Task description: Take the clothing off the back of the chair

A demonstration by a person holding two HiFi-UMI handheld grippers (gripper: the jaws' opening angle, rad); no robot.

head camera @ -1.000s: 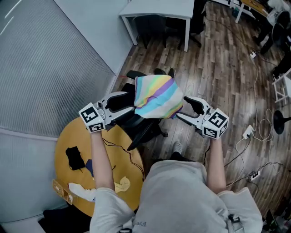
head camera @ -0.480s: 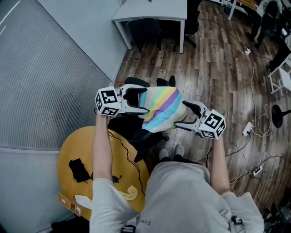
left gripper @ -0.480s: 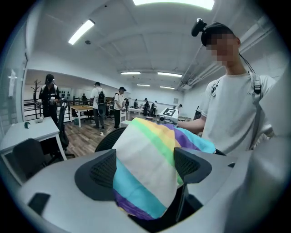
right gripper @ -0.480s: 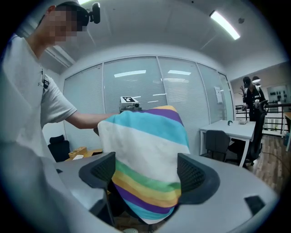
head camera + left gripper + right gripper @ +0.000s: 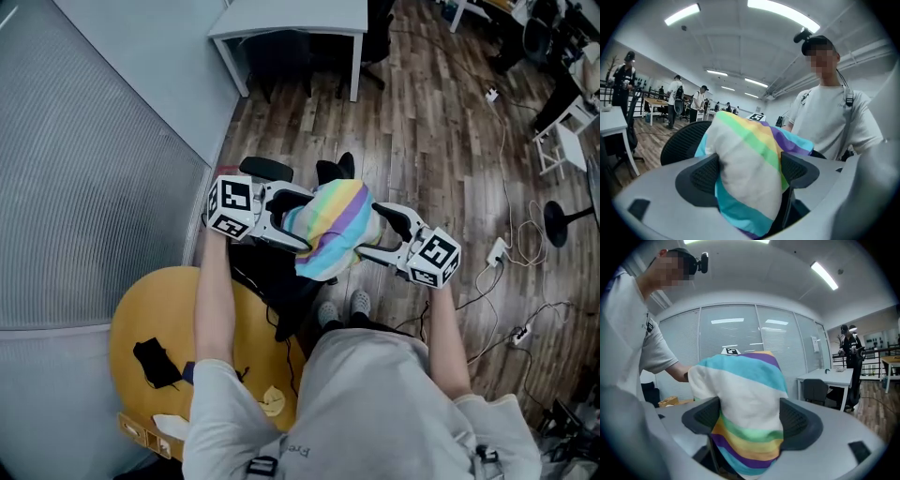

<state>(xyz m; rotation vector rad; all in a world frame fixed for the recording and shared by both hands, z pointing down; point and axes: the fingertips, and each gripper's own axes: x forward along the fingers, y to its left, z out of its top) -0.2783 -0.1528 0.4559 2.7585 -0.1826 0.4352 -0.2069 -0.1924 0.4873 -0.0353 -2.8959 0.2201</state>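
Clothing (image 5: 333, 223) in rainbow stripes is draped over a dark office chair (image 5: 270, 274) at the centre of the head view, above a wood floor (image 5: 441, 141). The left gripper (image 5: 298, 221) flanks it from the frame's left and the right gripper (image 5: 372, 234) from the right. In the left gripper view, the jaws have just been opening and stand wide apart. The fabric fills the gap at lower centre without being pinched, and the mesh chair back (image 5: 680, 143) shows at middle left. In the right gripper view, the jaws have likewise just been opening and stand wide, with striped fabric between them at centre. A good grab probably means closing on cloth alone, not the frame beneath, then lifting both sides evenly.
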